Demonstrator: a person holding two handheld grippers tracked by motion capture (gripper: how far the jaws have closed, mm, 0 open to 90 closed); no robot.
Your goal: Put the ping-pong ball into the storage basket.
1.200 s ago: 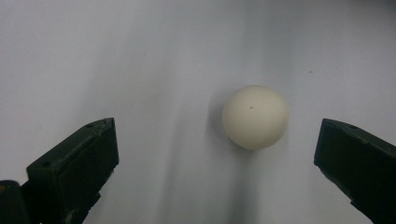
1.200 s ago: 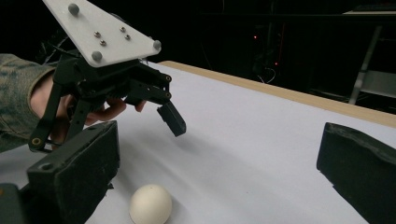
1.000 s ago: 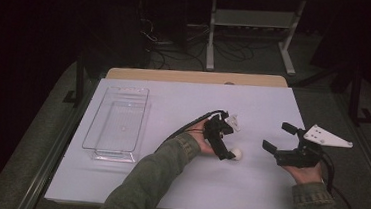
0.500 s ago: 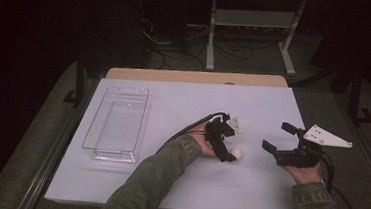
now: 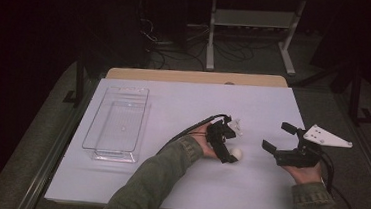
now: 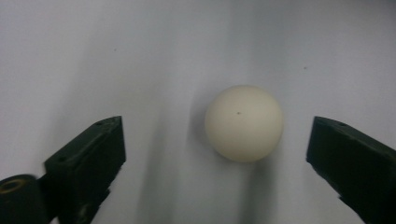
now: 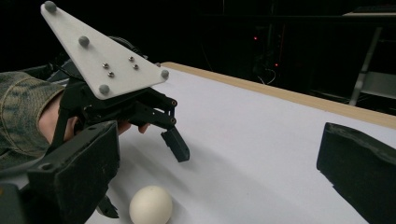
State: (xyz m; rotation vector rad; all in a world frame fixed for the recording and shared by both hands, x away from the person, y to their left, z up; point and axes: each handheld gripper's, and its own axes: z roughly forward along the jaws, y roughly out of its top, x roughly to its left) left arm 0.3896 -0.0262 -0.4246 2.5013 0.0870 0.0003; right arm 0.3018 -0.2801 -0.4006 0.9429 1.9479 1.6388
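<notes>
The white ball (image 6: 244,123) sits between the wide-open jaws of the left tool (image 6: 217,154), nearer the right jaw. It looks light, hard and prone to rolling, so close squarely across its middle

Dim room, dark beyond the pale table (image 5: 183,104); the ball (image 6: 243,123) casts soft streaked shadows, and the close-up edges are blurred.

A dim lab or test room: a plain white-topped table (image 5: 183,104) stands on grey carpet, with tangled black cables (image 5: 178,44) and a pale metal equipment stand (image 5: 252,24) (far side) behind it.
</notes>
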